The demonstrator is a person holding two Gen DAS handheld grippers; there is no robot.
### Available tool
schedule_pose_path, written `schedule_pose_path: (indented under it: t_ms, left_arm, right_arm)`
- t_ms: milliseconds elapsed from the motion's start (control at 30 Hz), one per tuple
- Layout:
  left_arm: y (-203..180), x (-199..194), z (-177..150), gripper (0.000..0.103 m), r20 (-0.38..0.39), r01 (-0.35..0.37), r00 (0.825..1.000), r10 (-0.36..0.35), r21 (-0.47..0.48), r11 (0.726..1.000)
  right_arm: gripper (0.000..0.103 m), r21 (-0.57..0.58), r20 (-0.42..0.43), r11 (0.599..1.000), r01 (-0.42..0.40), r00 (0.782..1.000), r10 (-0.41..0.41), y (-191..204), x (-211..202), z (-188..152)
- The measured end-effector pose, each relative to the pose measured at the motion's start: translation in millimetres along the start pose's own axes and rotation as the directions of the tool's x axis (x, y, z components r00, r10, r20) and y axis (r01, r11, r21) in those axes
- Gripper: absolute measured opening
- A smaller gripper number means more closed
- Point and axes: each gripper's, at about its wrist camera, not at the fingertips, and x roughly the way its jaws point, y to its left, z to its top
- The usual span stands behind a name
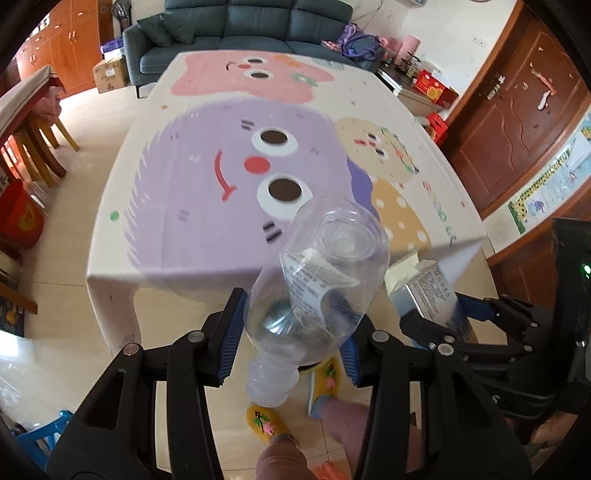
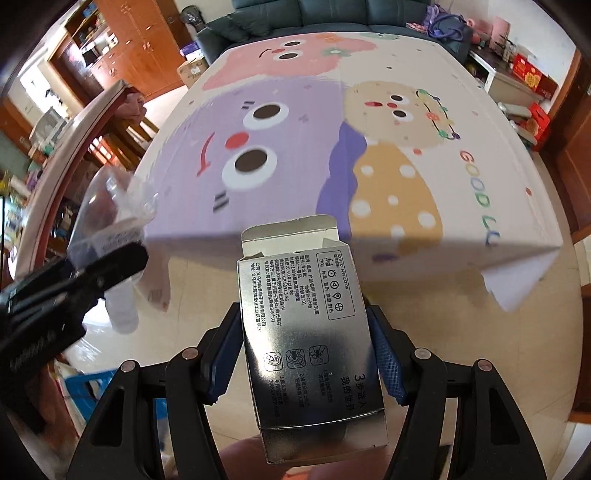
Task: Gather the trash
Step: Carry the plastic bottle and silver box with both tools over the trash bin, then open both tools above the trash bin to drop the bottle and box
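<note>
My left gripper (image 1: 291, 332) is shut on a clear empty plastic bottle (image 1: 317, 280), held off the table with its white cap end toward the camera and its base pointing at the table. My right gripper (image 2: 306, 339) is shut on a silver carton (image 2: 310, 347) with black print and an open top flap. In the left wrist view the carton (image 1: 430, 291) and the right gripper (image 1: 458, 317) show at the right. In the right wrist view the bottle (image 2: 110, 221) and the left gripper's black fingers (image 2: 92, 273) appear at the left. Both items hang in front of the table's near edge.
The table (image 1: 192, 221) wears a cloth with purple, pink and yellow cartoon faces. Beyond it stands a dark green sofa (image 1: 240, 29). Wooden chairs (image 1: 40, 147) are at the left, a brown door (image 1: 517, 122) at the right. A person's feet in yellow slippers (image 1: 325, 376) stand on the tiled floor below.
</note>
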Motion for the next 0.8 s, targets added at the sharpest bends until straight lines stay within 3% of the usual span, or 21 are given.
schedule_pose_path:
  t_ms: [133, 300, 533, 800]
  left_arm:
    - [-6, 15, -17, 0.043, -0.022, 0.022, 1.0, -0.022, -0.001, 1.0]
    - [-16, 62, -40, 0.043, -0.096, 0.034, 0.995, -0.035, -0.008, 0.999]
    - [-27, 172, -87, 0.043, -0.191, 0.005, 0.982, -0.004, 0.003, 1.0]
    - [-17, 298, -112, 0.043, -0.221, -0.022, 0.975, 0.016, -0.028, 0.999]
  right_arm:
    - [0.066, 0.004, -0.057, 1.0, -0.001, 0.998, 0.001, -10, 17, -28]
    - [0.066, 0.044, -0.137, 0.999, -0.022, 0.99, 0.028, -27, 59, -55]
    - [0.066, 0.101, -0.193, 0.994, -0.04, 0.979, 0.059, -62, 168, -86]
    - [0.069, 0.133, -0.192, 0.987, -0.094, 0.974, 0.118, -93, 282, -103]
